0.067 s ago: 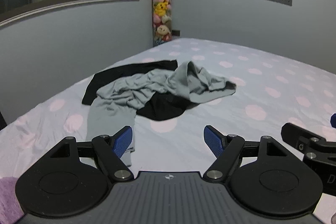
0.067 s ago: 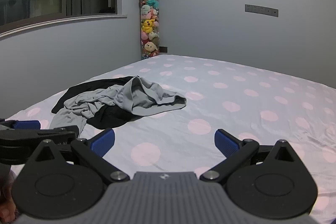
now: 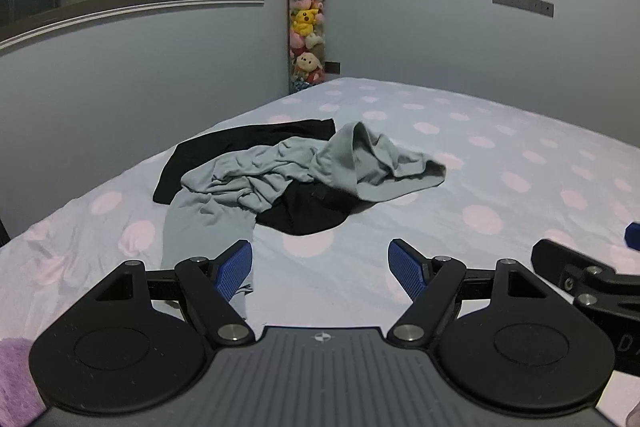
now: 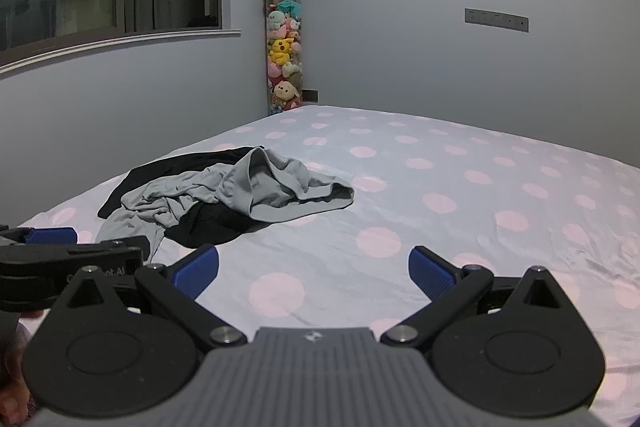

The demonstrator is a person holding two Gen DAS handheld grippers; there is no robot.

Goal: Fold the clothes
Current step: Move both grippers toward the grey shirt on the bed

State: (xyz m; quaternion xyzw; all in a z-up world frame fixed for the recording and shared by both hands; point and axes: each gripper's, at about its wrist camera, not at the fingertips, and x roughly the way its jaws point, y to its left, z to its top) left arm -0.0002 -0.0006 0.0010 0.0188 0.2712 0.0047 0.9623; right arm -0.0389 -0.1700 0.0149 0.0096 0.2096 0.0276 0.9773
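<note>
Fingers spread above bed, near grey garment.

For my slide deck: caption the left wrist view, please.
Open left tongs hover over a polka-dot bed, facing crumpled grey garment atop black one.

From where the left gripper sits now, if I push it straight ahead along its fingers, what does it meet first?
Probably the black garment, just past bare polka-dot bedsheet ahead of the open left gripper. The grey garment trails beside its left finger, so it may brush that; depth is unclear.
</note>
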